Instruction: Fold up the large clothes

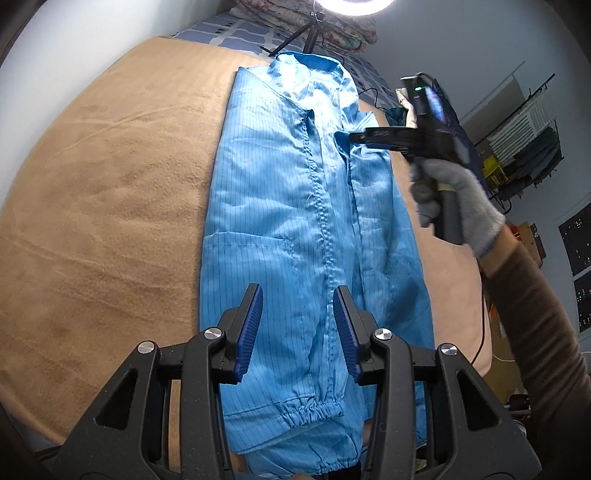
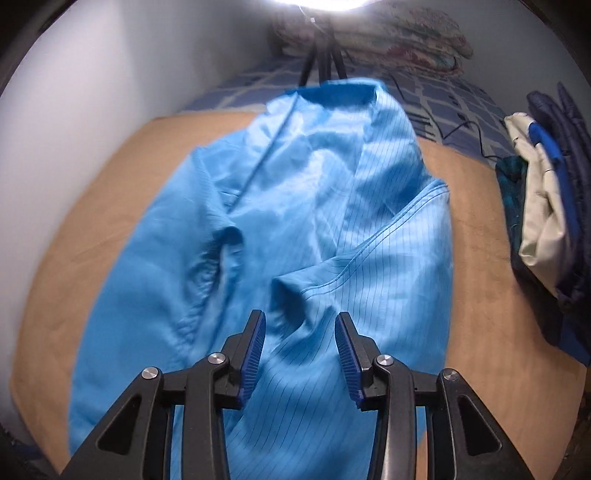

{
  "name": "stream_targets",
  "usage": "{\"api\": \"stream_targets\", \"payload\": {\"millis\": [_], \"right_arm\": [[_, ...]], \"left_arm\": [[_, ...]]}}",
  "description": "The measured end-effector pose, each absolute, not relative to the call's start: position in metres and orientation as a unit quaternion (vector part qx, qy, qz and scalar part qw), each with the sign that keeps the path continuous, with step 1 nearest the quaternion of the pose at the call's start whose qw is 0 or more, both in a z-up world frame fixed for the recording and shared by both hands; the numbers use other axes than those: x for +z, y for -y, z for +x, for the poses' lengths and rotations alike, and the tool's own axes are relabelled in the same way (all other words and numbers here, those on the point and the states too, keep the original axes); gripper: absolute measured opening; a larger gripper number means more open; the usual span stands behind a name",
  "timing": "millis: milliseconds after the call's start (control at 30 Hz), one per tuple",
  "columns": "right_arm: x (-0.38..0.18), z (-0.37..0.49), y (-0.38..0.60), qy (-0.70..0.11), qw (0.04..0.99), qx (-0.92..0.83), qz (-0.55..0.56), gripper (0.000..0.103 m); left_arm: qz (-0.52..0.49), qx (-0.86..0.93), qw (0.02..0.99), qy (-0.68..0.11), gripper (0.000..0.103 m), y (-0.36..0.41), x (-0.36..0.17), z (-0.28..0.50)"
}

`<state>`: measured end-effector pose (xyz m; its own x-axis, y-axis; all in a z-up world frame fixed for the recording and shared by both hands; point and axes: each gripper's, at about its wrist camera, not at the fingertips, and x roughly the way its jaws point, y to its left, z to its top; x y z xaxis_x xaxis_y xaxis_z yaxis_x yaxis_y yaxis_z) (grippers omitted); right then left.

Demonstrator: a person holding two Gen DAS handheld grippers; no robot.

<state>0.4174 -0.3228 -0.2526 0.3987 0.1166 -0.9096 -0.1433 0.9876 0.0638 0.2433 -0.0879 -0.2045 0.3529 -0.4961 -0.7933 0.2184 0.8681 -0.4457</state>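
Note:
A large light-blue pinstriped jacket (image 1: 295, 206) lies lengthwise on a tan blanket (image 1: 110, 192), collar at the far end, both sides folded in toward the zipper, an elastic cuff (image 1: 314, 413) near me. My left gripper (image 1: 298, 325) is open and empty, above the jacket's lower part. My right gripper (image 2: 300, 350) is open and empty above the folded sleeve and shoulder (image 2: 332, 229). In the left wrist view it (image 1: 354, 137) hovers over the jacket's upper right side, held by a gloved hand (image 1: 458, 199).
A ring light on a tripod (image 1: 310, 26) stands behind the collar. Folded quilts (image 2: 406, 33) and a blue checked sheet (image 2: 443, 107) lie at the back. A pile of dark and white clothes (image 2: 543, 206) sits at the right. A white wall (image 2: 74, 110) runs along the left.

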Motion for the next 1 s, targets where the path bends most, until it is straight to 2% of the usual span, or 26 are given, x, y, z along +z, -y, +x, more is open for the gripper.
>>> {"api": "stream_targets", "payload": {"millis": [33, 67, 100, 200, 367, 467, 533, 567, 667, 833, 1000], "right_arm": [[-0.256, 0.419, 0.322, -0.543, 0.836, 0.075, -0.014, 0.034], [-0.26, 0.422, 0.322, -0.544, 0.836, 0.071, -0.017, 0.024], [-0.264, 0.425, 0.323, -0.546, 0.835, 0.066, -0.018, 0.01], [-0.266, 0.428, 0.326, -0.541, 0.839, 0.063, -0.008, 0.0], [-0.248, 0.429, 0.33, -0.5, 0.858, 0.1, 0.071, 0.0], [-0.261, 0.439, 0.323, -0.506, 0.85, 0.114, 0.095, 0.0], [-0.278, 0.445, 0.314, -0.52, 0.841, 0.116, 0.092, 0.009], [-0.286, 0.448, 0.31, -0.53, 0.836, 0.115, 0.09, 0.02], [-0.277, 0.439, 0.31, -0.51, 0.845, 0.128, 0.097, 0.028], [-0.244, 0.389, 0.345, -0.471, 0.868, 0.112, 0.111, 0.021], [-0.251, 0.335, 0.36, -0.477, 0.869, 0.093, 0.092, 0.019]], "left_arm": [[-0.133, -0.221, 0.812, -0.524, 0.04, 0.088, -0.204, 0.244], [-0.133, -0.222, 0.811, -0.524, 0.04, 0.089, -0.204, 0.244], [-0.133, -0.222, 0.811, -0.525, 0.04, 0.089, -0.204, 0.245], [-0.136, -0.226, 0.806, -0.53, 0.04, 0.09, -0.206, 0.246], [-0.142, -0.226, 0.806, -0.528, 0.04, 0.089, -0.204, 0.247], [-0.143, -0.225, 0.807, -0.528, 0.04, 0.09, -0.203, 0.246], [-0.137, -0.226, 0.808, -0.526, 0.04, 0.092, -0.202, 0.245], [-0.133, -0.226, 0.81, -0.525, 0.04, 0.093, -0.201, 0.244], [-0.123, -0.227, 0.815, -0.519, 0.04, 0.092, -0.197, 0.241], [-0.124, -0.223, 0.821, -0.51, 0.04, 0.085, -0.193, 0.24], [-0.121, -0.226, 0.824, -0.505, 0.04, 0.086, -0.189, 0.234]]}}
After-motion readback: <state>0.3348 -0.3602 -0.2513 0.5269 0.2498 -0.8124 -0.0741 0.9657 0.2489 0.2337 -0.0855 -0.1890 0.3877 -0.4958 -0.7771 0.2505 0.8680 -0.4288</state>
